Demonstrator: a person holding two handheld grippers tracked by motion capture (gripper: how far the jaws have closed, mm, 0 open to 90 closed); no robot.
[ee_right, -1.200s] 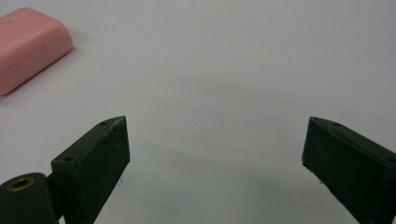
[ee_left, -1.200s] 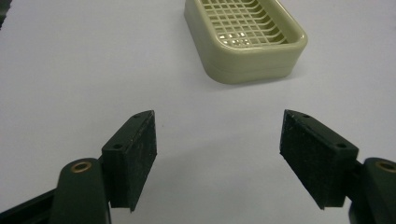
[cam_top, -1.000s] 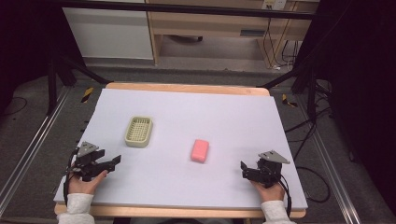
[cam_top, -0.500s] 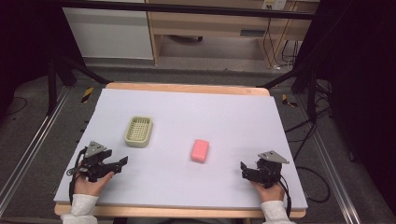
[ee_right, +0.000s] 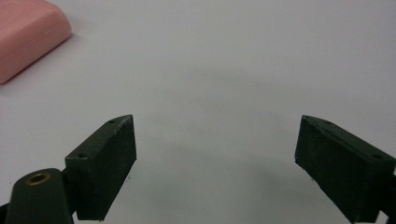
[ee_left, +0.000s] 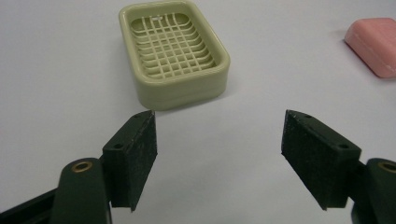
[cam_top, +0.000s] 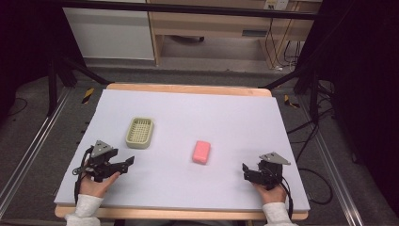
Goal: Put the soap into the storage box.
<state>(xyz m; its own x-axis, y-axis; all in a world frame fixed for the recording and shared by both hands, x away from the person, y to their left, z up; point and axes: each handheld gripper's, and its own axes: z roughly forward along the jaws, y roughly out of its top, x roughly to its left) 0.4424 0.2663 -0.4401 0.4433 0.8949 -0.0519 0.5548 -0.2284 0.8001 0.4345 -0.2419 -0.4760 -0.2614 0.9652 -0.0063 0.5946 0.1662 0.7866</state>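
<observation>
While the room behind stays dark at both sides of the high view, the pale lavender table (cam_top: 188, 117) fills the middle of the frame, with a wooden edge showing along its top and bottom. Beyond it, top centre, stand a white cabinet (cam_top: 110, 30) and a wooden shelf unit (cam_top: 211, 23); its contents are too small to make out. Grey floor, metal rails lower left and lower right, loose cables (cam_top: 310, 136) at right, hard to trace in the shadow.

The green soap dish (cam_top: 140, 132) sits left of centre, empty, grid bottom visible; in the left gripper view it lies upper centre, whole (ee_left: 173, 51). The pink soap bar (cam_top: 201, 151) lies flat just right of centre, well apart from the dish. It is cut off at the right edge of the left gripper view (ee_left: 376, 44) and at the upper left corner of the right gripper view (ee_right: 25, 32).

Left gripper (cam_top: 126, 163) is at lower left, near the dish, not touching it; jaws spread wide, nothing between them, dish just ahead of the left jaw. Right gripper (cam_top: 245, 170) is at lower right, wide open too, holding nothing, bare table between its jaws, soap off to its left. Both hands are partly hidden under the grippers; sleeves are cut off by the bottom edge.
</observation>
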